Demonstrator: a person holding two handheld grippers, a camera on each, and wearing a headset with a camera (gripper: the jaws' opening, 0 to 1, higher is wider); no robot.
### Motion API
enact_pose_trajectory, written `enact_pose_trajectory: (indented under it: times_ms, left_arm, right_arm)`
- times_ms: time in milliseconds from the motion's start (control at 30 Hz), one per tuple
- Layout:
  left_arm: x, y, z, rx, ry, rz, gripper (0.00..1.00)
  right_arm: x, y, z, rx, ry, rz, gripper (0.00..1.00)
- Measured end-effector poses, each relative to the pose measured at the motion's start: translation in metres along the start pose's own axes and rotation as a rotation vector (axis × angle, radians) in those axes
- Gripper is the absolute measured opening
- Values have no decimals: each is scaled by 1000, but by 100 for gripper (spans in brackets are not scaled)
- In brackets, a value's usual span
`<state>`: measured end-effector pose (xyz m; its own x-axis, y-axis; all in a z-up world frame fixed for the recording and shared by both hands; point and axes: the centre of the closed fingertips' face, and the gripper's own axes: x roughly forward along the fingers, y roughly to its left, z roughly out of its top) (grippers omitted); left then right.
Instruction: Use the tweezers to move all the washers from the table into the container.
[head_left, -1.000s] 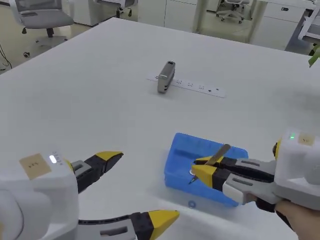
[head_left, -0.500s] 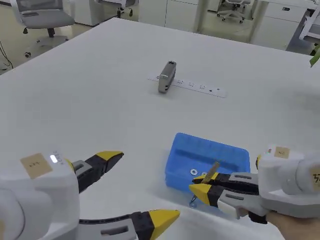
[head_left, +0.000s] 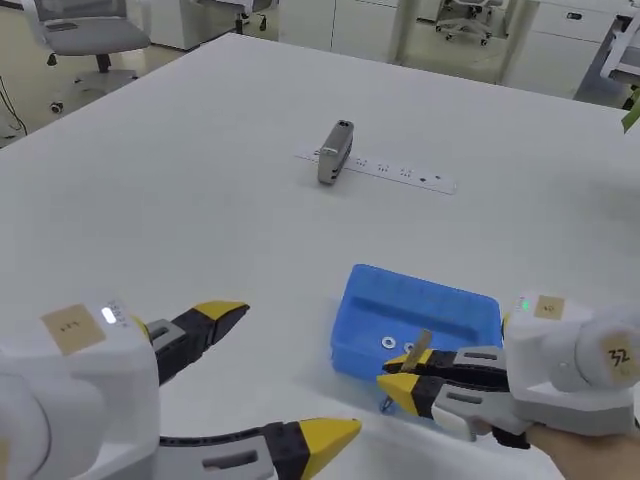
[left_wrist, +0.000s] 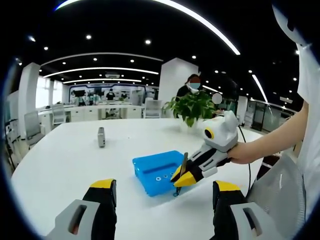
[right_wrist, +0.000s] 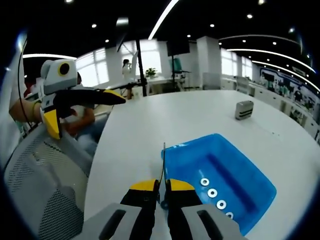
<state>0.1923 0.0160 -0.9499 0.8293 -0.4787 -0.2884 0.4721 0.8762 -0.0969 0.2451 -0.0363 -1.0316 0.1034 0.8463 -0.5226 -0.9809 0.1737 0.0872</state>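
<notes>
Right gripper (head_left: 395, 385) clamped on tweezers (right_wrist: 163, 159), tips down by a washer (head_left: 386, 405) on the table (head_left: 200, 180) just beside the blue container (head_left: 420, 295); left gripper (head_left: 298, 370) jaws spread wide

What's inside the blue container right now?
Four washers lie in a row on the floor of the blue container. In the head view the right gripper, holding tweezers, covers part of that row, leaving two visible.

Right hand-held gripper (head_left: 393, 381) drawn back — off the container (head_left: 430, 295), tweezers (head_left: 418, 346) lower
</notes>
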Motion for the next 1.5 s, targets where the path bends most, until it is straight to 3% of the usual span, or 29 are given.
enact_pose_trajectory:
  times_ms: [500,767,933,1067,1167,1500]
  left_arm:
    - [0,1,0,-1,-2,-2,80]
    - [0,0,0,-1,-2,-1,80]
    - [1,-2,1,1,0,-6,80]
    - [2,-3,1,0,0,-7,80]
    - [2,-3,1,-1,0,-6,80]
    - [2,-3,2,-2,-4,-8,79]
  right_arm:
    - [2,4,-4,-33,10,8,3]
    - [0,10,0,5,-11,29,3]
    - [-2,16,11,44,-53,62,3]
    - [-4,15,22,118,-104,75,3]
    - [-8,10,32,200,-164,76,3]
    - [-18,-7,50,282,-255,52,3]
